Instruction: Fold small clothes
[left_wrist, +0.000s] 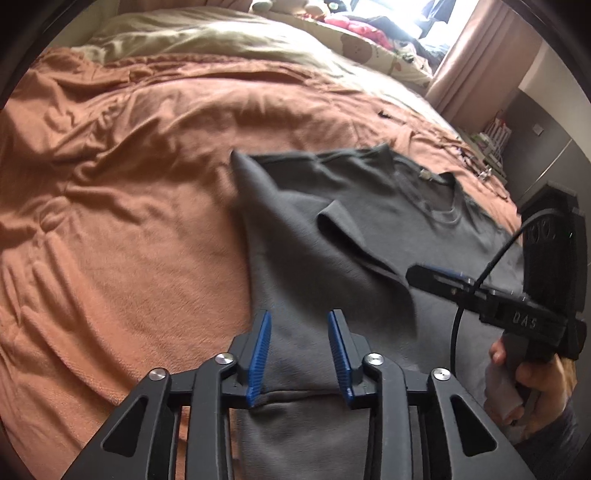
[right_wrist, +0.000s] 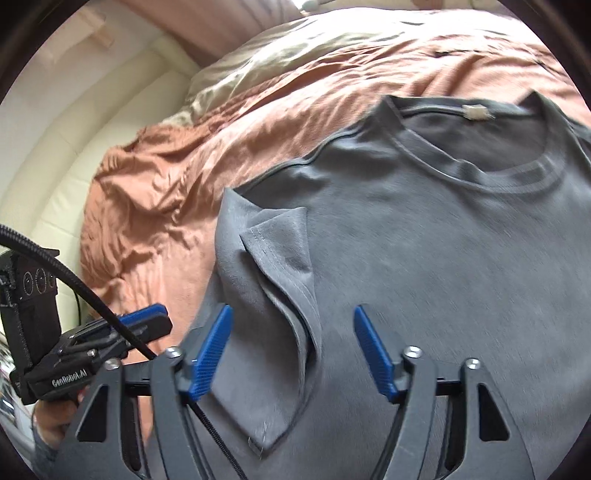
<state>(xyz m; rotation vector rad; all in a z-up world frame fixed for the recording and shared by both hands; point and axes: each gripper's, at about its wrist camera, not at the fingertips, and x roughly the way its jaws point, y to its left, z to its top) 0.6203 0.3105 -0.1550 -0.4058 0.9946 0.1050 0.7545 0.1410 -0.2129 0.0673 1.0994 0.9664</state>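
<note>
Grey T-shirt (right_wrist: 424, 240) flat on bed's orange blanket (left_wrist: 129, 184), one sleeve (right_wrist: 273, 251) folded in at 10 o'clock. Left claw (left_wrist: 300, 354) and right claw (right_wrist: 291, 354) both apart, empty. Advice: pinch side hem, fold evenly inward

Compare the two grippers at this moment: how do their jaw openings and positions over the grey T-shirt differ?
The right gripper is spread wider than the left gripper, though both are open and hold nothing. The right gripper straddles the folded-in sleeve of the grey T-shirt; the left gripper sits over plain fabric near the shirt's edge by the orange blanket. Both have blue ribbed pads.
</note>
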